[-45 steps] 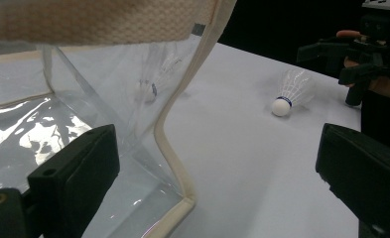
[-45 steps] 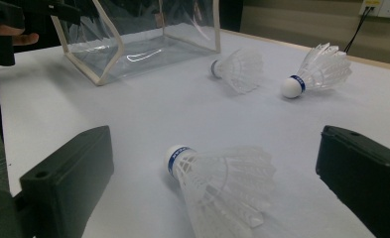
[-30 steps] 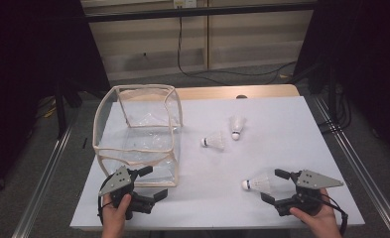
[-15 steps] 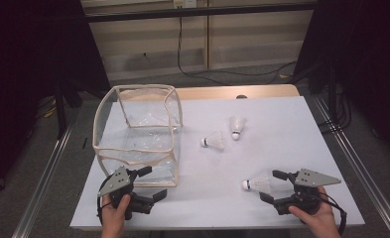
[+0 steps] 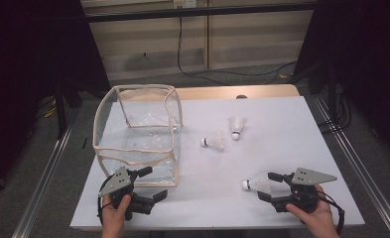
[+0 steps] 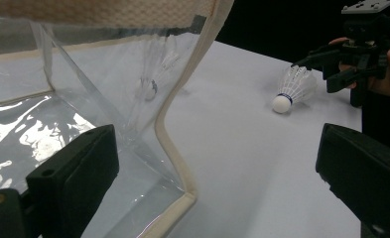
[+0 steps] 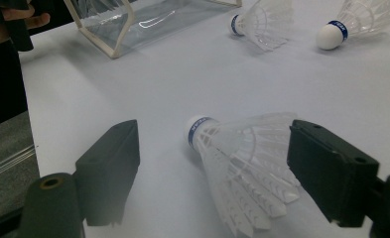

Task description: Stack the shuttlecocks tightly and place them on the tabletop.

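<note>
White table (image 5: 301, 129), near edge: right gripper (image 5: 272, 186) open, jaws straddling the nearest shuttlecock (image 7: 242, 163) lying on its side; close gently on the feather skirt. Left gripper (image 5: 153, 183) open beside the clear bag (image 5: 133, 148). Farther: two more shuttlecocks (image 5: 215, 142)

Left gripper (image 5: 153, 183) and right gripper (image 5: 268, 185): black bodies, each topped by a grey three-cornered plate with small dark holes behind the jaws. Jaws are matte black blocks; a round brass-coloured fitting sits at each left jaw's base. Thin black cable trails rearward from each.
</note>
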